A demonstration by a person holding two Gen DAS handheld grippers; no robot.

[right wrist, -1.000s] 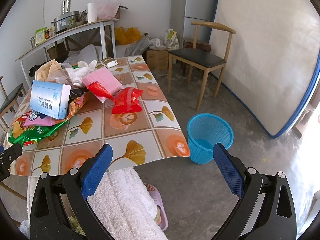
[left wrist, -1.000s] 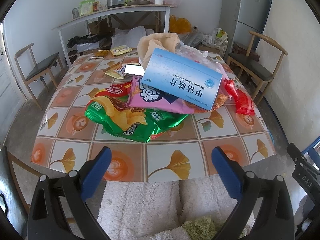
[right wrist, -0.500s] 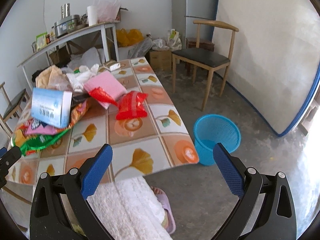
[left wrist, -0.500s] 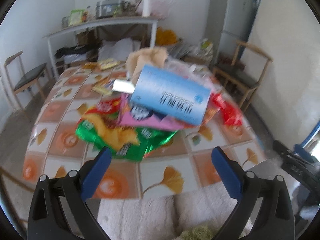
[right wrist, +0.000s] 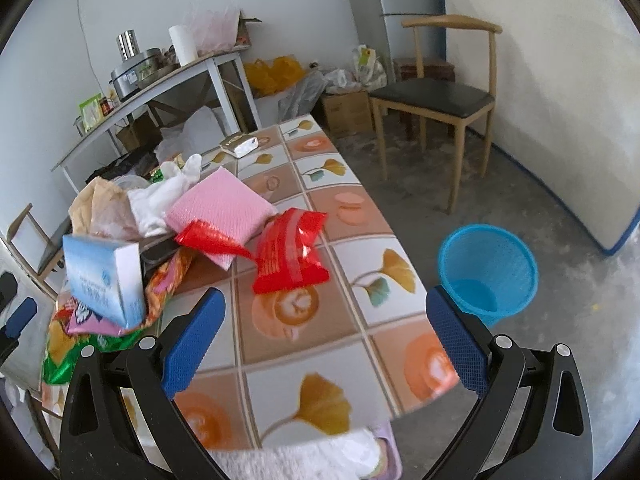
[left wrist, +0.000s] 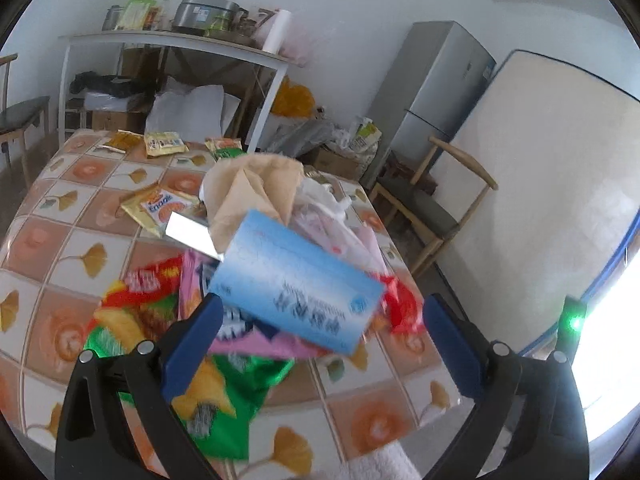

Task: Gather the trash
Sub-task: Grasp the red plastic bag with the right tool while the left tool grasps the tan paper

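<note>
Left gripper (left wrist: 318, 342) is seen with jaws spread wide, empty, near the blue box (left wrist: 296, 286). The blue box is shown atop snack wrappers (left wrist: 160, 320); a beige paper bag (left wrist: 256, 192) lies behind the box.

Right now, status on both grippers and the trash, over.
Left gripper open, empty, over the blue box on the wrapper pile. Right gripper open, empty, facing the red wrapper. Blue bin on the floor beside the table, path clear.
</note>
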